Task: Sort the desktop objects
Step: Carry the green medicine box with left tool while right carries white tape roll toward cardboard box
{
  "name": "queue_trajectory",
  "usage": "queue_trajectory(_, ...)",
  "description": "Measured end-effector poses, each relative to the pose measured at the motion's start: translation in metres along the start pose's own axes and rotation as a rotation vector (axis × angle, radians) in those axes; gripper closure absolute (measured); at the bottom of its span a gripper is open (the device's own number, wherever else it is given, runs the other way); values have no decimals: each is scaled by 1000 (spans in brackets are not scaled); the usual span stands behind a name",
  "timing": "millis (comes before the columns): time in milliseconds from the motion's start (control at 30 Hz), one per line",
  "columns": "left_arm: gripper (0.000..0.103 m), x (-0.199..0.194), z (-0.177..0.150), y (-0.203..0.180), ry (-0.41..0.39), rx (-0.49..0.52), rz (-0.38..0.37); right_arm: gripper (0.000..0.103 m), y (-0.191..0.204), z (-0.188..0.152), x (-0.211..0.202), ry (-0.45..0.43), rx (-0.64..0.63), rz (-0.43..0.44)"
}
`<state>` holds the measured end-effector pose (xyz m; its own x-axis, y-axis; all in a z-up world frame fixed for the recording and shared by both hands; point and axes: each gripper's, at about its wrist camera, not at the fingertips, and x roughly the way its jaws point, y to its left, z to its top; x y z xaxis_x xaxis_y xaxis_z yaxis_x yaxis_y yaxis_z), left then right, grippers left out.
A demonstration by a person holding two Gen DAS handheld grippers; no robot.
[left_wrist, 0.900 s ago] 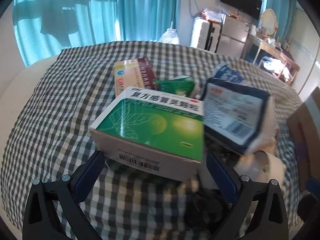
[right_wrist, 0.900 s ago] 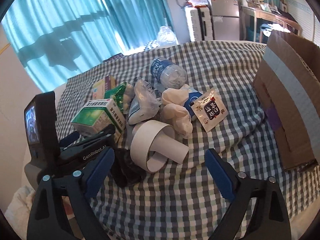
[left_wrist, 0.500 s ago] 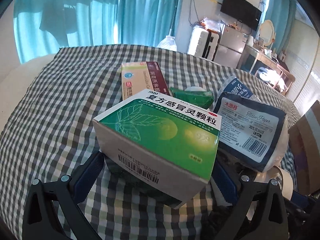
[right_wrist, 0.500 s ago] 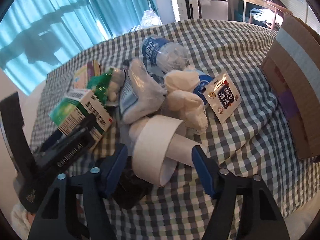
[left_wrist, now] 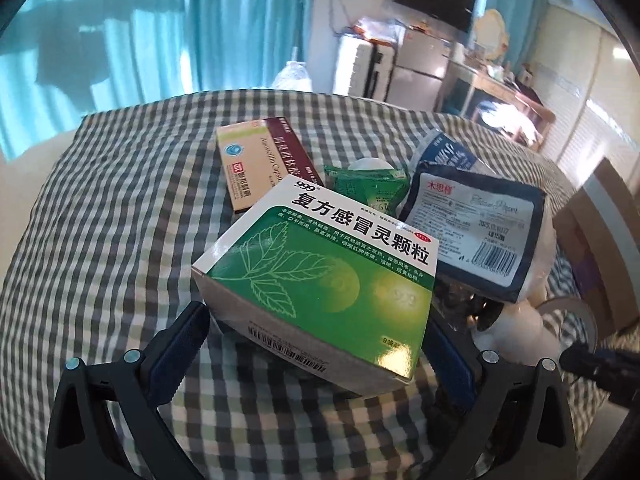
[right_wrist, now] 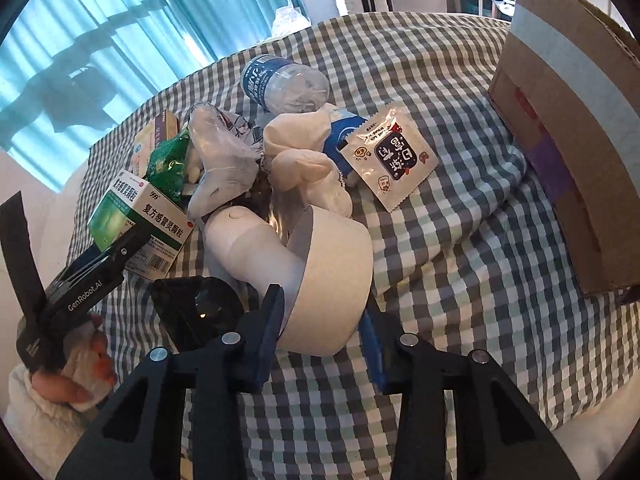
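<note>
A pile of objects lies on a checked cloth. A green and white medicine box (left_wrist: 320, 276) sits between the spread fingers of my left gripper (left_wrist: 316, 340), which is open around it; the box also shows in the right wrist view (right_wrist: 140, 220). My right gripper (right_wrist: 324, 320) is shut on the wide round head of a white hair dryer (right_wrist: 320, 276). Behind lie a beige medicine box (left_wrist: 260, 164), a green packet (left_wrist: 368, 184), a tissue pack (left_wrist: 476, 232), a water bottle (right_wrist: 284, 80), white socks (right_wrist: 308, 168) and a snack sachet (right_wrist: 390, 156).
A cardboard box (right_wrist: 568, 128) stands at the right. A black object (right_wrist: 196, 312) lies left of the hair dryer. The left gripper's body (right_wrist: 80, 280) and the hand holding it show at the left of the right wrist view. Curtains and furniture stand beyond the table.
My right gripper moved forward and closed on the hair dryer's head. My left gripper moved closer to the green box, which now sits between its fingers.
</note>
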<state>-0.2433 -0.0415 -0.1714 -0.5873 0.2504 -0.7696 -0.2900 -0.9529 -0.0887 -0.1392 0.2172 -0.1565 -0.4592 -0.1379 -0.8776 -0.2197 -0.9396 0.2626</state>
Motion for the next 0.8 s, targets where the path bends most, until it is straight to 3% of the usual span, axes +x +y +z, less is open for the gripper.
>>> queue_trajectory(167,0,7,6,-3,11,138,-47,66,1,8,3,10,-6,21)
queue_trajectory(267,0,16,12,-4,15,155,-96,66,3,9,6,17,-6,33)
queue_trajectory(433,2,18,13,-30,-25,264,-16,66,2,8,7,23,-4,37)
queue_trajectory(667,3,-8,9,-46,-49,197,-24,69,10,9,-11,-20,-58,28)
queue_trajectory(800,3,-34,6,-48,-35,143,7,73,11,5,-27,-44,-78,1)
